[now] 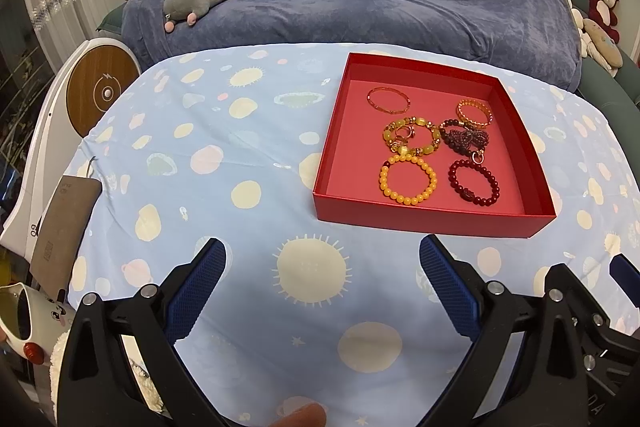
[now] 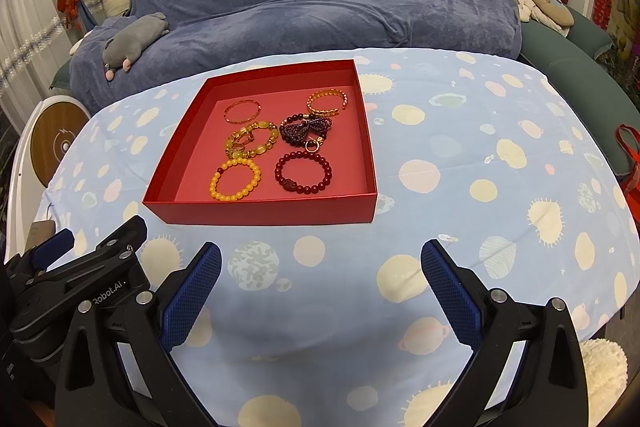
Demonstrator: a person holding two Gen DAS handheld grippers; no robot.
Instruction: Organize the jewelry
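From the left wrist view, the left gripper (image 1: 322, 259) hovers over the patterned tabletop (image 1: 208, 155) with jaws spread wide and nothing between them; the red tray (image 1: 432, 223) sits ahead to the right, six bracelets (image 1: 408, 179) lying inside. From the right wrist view, the right gripper (image 2: 320, 261) likewise stands released and empty, the tray ahead to its left.

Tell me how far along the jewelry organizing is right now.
Done: six bracelets lie in the red box, among them the yellow bead bracelet and the dark red bead bracelet. In hand: nothing; the left gripper and right gripper are open and empty. Left: no jewelry shows on the tablecloth, so little seems to remain.
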